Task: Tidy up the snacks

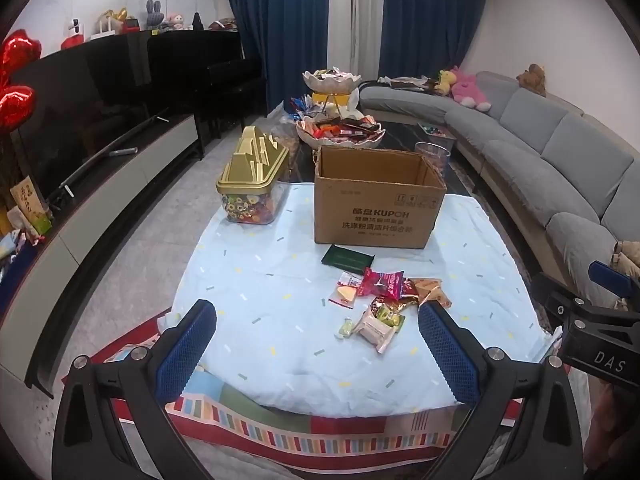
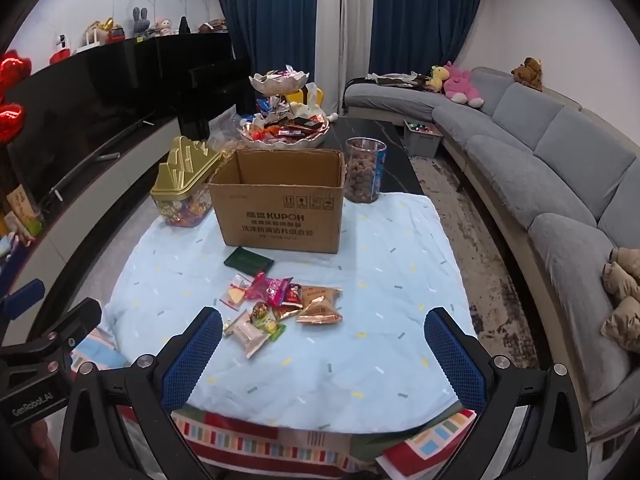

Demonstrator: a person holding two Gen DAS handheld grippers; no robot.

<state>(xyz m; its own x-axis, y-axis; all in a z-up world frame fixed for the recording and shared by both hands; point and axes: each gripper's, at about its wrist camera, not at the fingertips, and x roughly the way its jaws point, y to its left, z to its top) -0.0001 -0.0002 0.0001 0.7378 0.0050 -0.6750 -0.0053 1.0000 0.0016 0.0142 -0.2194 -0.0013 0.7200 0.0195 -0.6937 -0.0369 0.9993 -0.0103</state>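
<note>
A small heap of wrapped snacks (image 1: 384, 304) (image 2: 280, 304) lies on the light blue cloth (image 1: 280, 320) (image 2: 380, 320). A dark green packet (image 1: 347, 259) (image 2: 249, 260) rests just before an open cardboard box (image 1: 378, 196) (image 2: 280, 200). My left gripper (image 1: 318, 320) hangs open above the cloth, with the heap near its right finger. My right gripper (image 2: 324, 328) is open too, the heap close to its left finger. Nothing sits between either pair of fingers.
A clear tub with a gold lid (image 1: 252, 184) (image 2: 184, 188) stands left of the box. A clear jar of brown snacks (image 2: 365, 170) is behind the box on the right. Tiered snack bowls (image 1: 340, 132) (image 2: 284, 132) stand further back. A grey sofa (image 2: 540, 168) curves along the right.
</note>
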